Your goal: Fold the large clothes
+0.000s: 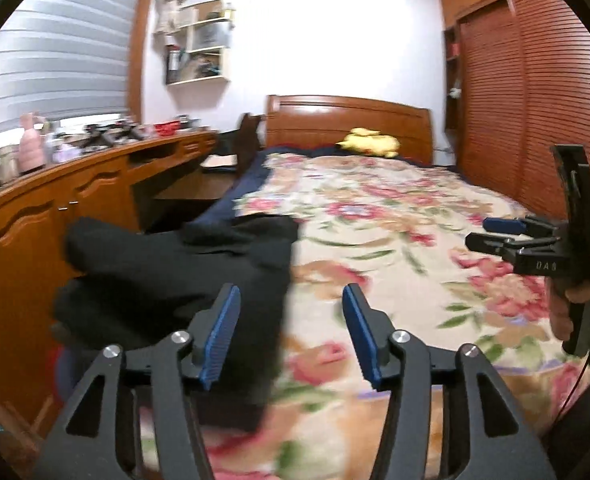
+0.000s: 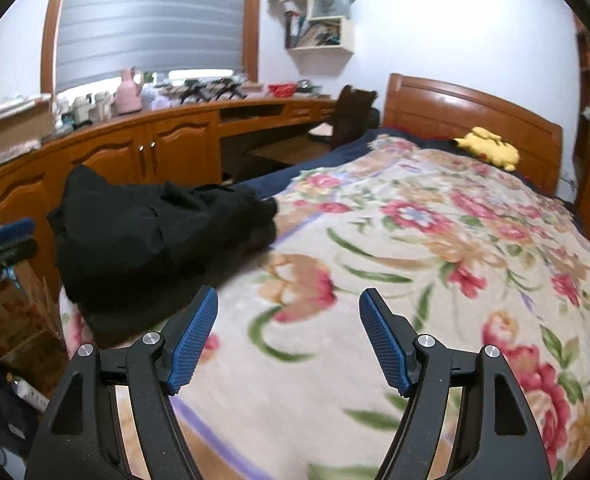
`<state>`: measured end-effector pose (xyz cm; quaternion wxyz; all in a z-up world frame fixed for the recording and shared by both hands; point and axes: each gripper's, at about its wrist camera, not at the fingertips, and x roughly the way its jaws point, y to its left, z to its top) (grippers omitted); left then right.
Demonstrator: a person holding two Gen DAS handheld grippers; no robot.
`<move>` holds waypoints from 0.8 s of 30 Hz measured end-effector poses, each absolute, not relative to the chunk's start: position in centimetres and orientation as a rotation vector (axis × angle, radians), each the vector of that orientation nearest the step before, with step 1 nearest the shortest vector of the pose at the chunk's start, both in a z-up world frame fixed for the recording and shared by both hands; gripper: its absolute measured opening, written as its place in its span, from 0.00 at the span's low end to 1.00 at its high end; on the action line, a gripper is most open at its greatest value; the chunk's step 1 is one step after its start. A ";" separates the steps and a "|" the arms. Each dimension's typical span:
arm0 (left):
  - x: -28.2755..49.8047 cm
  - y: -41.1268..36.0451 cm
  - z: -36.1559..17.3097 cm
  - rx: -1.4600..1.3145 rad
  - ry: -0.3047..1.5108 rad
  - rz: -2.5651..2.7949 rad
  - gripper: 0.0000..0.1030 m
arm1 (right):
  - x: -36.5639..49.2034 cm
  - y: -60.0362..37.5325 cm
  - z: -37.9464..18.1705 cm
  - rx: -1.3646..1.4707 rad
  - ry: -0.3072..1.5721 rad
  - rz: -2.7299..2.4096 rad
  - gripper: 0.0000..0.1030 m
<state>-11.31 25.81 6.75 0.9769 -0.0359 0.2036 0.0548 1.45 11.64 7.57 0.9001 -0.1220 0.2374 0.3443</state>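
One black garment (image 2: 155, 236) lies bunched at the near left edge of the floral blanket (image 2: 435, 248), apparently set aside there (partly overhanging the side); its long axis seems to run along that edge toward the headboard (image 2: 467, 108). Left gripper (image 1: 291, 336) and right gripper (image 2: 289, 340) stand released, grasping nothing.

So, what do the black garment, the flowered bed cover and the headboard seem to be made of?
Black garment: soft matte fabric, probably a knit or fleece; it slumps in thick folds without shine.
Flowered bed cover: plush blanket cloth, apparently; the printed roses look fuzzy, though blur may add to that.
Headboard: varnished wood, orange-brown, with glossy reflections.
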 end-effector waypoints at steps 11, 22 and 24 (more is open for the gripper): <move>-6.2 15.2 6.9 -0.054 0.397 -0.063 0.55 | -0.1 0.3 7.9 -0.207 0.458 0.542 0.73; -3.0 7.3 5.1 -0.040 0.435 -0.086 0.55 | -2.1 -8.6 5.9 -0.161 0.424 0.361 0.80; -2.8 5.9 4.7 -0.029 0.437 -0.092 0.55 | -2.5 -10.0 5.5 -0.143 0.410 0.330 0.80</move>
